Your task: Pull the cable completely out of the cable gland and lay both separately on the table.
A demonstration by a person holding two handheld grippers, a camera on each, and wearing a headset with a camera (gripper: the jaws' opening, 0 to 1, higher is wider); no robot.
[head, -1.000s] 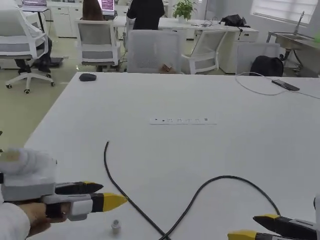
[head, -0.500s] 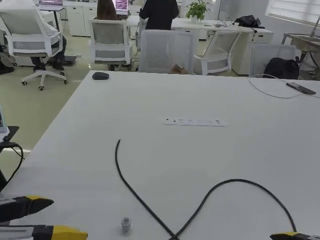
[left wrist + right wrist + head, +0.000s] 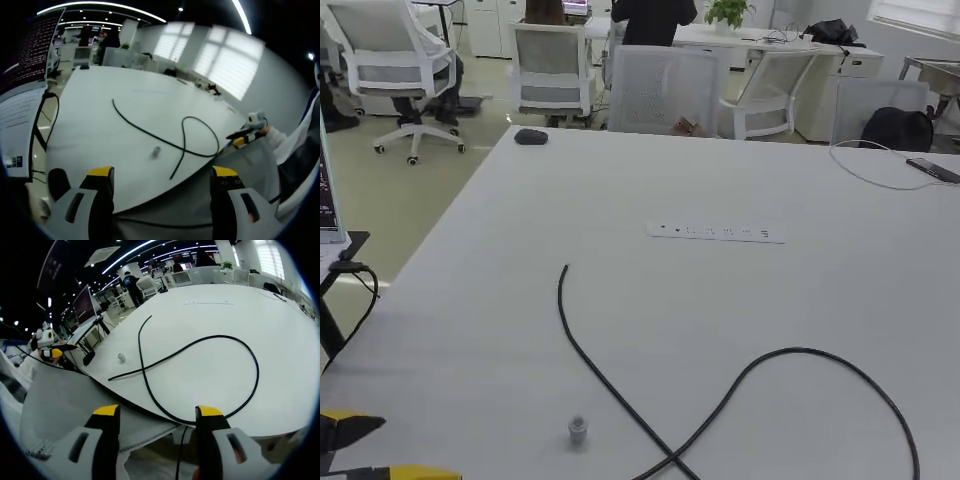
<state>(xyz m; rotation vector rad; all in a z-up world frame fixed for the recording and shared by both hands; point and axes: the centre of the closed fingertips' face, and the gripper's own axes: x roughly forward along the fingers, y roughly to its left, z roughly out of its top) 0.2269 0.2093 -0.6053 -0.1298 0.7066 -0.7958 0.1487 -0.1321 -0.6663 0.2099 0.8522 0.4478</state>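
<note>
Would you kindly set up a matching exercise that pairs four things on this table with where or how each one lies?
Things:
1 cable
2 cable gland
3 mouse
4 socket strip

Places or states:
A far left corner of the table
B middle, beyond the cable
C lying in a crossed loop
D standing alone, apart from the cable

Pairs: 1-C, 2-D, 3-A, 4-B

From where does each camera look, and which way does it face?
Head view: headset, looking down the table at cable and cable gland; left gripper bottom-left.
Left gripper view: off the table's near edge, facing it; own open fingers below.
Right gripper view: likewise, right gripper open below.
Shared: cable and cable gland lying apart.
</note>
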